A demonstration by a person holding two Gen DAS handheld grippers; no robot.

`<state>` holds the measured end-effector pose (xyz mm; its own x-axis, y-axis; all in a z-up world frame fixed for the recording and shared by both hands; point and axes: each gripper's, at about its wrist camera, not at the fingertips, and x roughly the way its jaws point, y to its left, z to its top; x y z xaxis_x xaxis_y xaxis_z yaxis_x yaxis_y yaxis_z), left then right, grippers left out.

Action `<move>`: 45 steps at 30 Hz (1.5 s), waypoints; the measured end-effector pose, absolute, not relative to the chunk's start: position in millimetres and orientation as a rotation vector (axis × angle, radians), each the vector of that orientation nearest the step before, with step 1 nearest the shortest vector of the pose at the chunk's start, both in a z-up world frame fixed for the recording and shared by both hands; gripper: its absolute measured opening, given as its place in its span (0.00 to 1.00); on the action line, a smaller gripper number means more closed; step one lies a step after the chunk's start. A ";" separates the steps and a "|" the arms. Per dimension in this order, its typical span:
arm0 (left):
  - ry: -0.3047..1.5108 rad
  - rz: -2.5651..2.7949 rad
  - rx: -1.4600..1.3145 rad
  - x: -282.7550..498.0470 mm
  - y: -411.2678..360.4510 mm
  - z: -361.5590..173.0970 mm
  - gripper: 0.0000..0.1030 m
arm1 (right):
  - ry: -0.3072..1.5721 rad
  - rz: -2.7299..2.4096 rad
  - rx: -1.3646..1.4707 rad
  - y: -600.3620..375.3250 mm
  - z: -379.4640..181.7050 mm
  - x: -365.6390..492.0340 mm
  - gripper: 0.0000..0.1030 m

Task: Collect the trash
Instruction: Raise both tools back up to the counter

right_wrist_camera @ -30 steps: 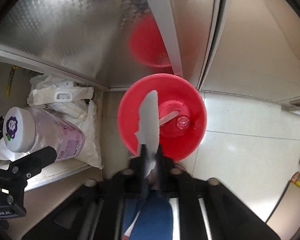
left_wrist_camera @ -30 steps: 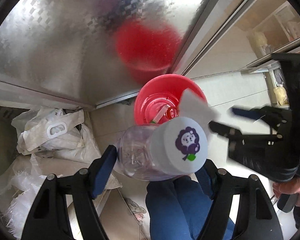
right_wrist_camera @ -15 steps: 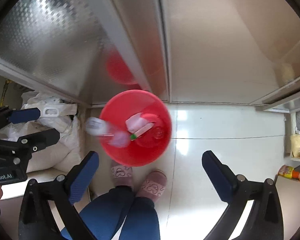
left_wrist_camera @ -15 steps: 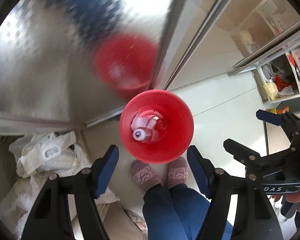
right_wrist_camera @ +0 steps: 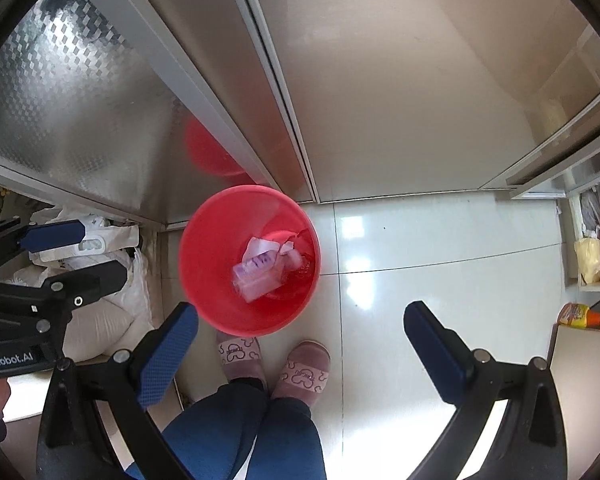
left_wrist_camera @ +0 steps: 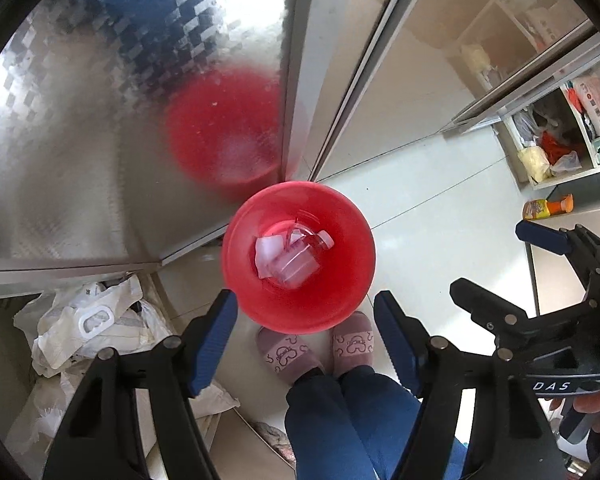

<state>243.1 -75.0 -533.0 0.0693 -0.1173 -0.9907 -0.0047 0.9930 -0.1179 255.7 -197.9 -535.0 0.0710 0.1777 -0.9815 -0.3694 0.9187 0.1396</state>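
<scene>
A red bucket [left_wrist_camera: 340, 300] stands on the white tile floor below both grippers, also seen in the right wrist view [right_wrist_camera: 212, 248]. Inside it lie a clear plastic bottle with a purple label [left_wrist_camera: 296, 266] [right_wrist_camera: 256, 272] and a white scrap of paper [left_wrist_camera: 266, 248] [right_wrist_camera: 260, 245]. My left gripper [left_wrist_camera: 306, 320] hangs above the bucket, open, with nothing between its blue pads. My right gripper [right_wrist_camera: 300, 320] is spread wide open and empty, just right of the bucket. Each gripper shows in the other's view: the right [left_wrist_camera: 504, 264], the left [right_wrist_camera: 92, 254].
A person's legs in blue trousers and pink slippers [left_wrist_camera: 284, 354] stand right at the bucket. White bags [left_wrist_camera: 88, 320] lie piled at the left under a steel cabinet front [left_wrist_camera: 80, 140]. A shelf with clutter [left_wrist_camera: 548, 152] and an orange-capped bottle [right_wrist_camera: 584, 316] sit at the right.
The left gripper let go of the white-lidded bottle and the right let go of the paper strip. Both now lie in the bucket. The right jaws swung wide open.
</scene>
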 end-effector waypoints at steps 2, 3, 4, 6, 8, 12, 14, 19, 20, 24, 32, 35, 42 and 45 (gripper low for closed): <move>1.497 -0.079 -0.104 241.4 -72.7 -532.1 0.67 | 1.445 0.408 -0.155 -200.4 -531.8 256.2 1.00; 1.495 -0.076 -0.109 240.0 -71.7 -530.9 0.67 | 1.445 0.407 -0.153 -201.7 -529.8 256.8 1.00; 1.495 -0.076 -0.117 239.4 -71.0 -529.7 0.67 | 1.443 0.406 -0.149 -202.4 -529.1 256.8 1.00; 1.501 -0.082 -0.126 237.1 -67.6 -527.3 0.67 | 1.442 0.403 -0.148 -203.3 -526.6 256.5 1.00; 1.497 -0.098 -0.110 235.1 -68.6 -519.7 0.71 | 1.440 0.402 -0.148 -204.4 -521.7 255.8 1.00; 1.473 -0.115 -0.092 233.5 -72.7 -498.3 0.79 | 1.432 0.390 -0.138 -210.0 -503.5 251.4 1.00; 1.468 -0.113 -0.092 233.2 -73.7 -486.2 0.79 | 1.432 0.381 -0.132 -213.8 -492.5 248.2 1.00; 1.443 -0.139 -0.090 227.9 -78.4 -440.6 0.81 | 1.419 0.366 -0.113 -225.9 -449.4 242.3 1.00; 1.433 -0.140 -0.085 226.6 -80.4 -428.6 0.81 | 1.408 0.364 -0.107 -229.4 -436.4 241.0 1.00; 1.408 -0.171 -0.086 222.1 -89.1 -378.3 0.81 | 1.373 0.349 -0.087 -244.8 -382.8 237.4 1.00; 1.298 -0.210 -0.045 223.8 -105.6 -256.1 0.87 | 1.270 0.341 -0.077 -263.1 -258.5 233.6 1.00; 1.244 -0.212 -0.036 225.1 -103.1 -215.7 0.87 | 1.218 0.331 -0.080 -263.8 -215.3 232.7 1.00; 1.096 -0.184 0.001 226.6 -91.8 -136.3 1.00 | 1.090 0.361 -0.070 -259.9 -140.4 238.7 1.00; 1.045 -0.155 -0.023 228.7 -80.6 -111.1 1.00 | 1.030 0.373 -0.113 -250.5 -117.1 242.5 1.00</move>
<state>228.7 -80.6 -111.1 0.4917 -0.1383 -0.8597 0.1166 0.9889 -0.0924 242.5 -250.5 -117.1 0.4583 0.2495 -0.8531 -0.3542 0.9316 0.0821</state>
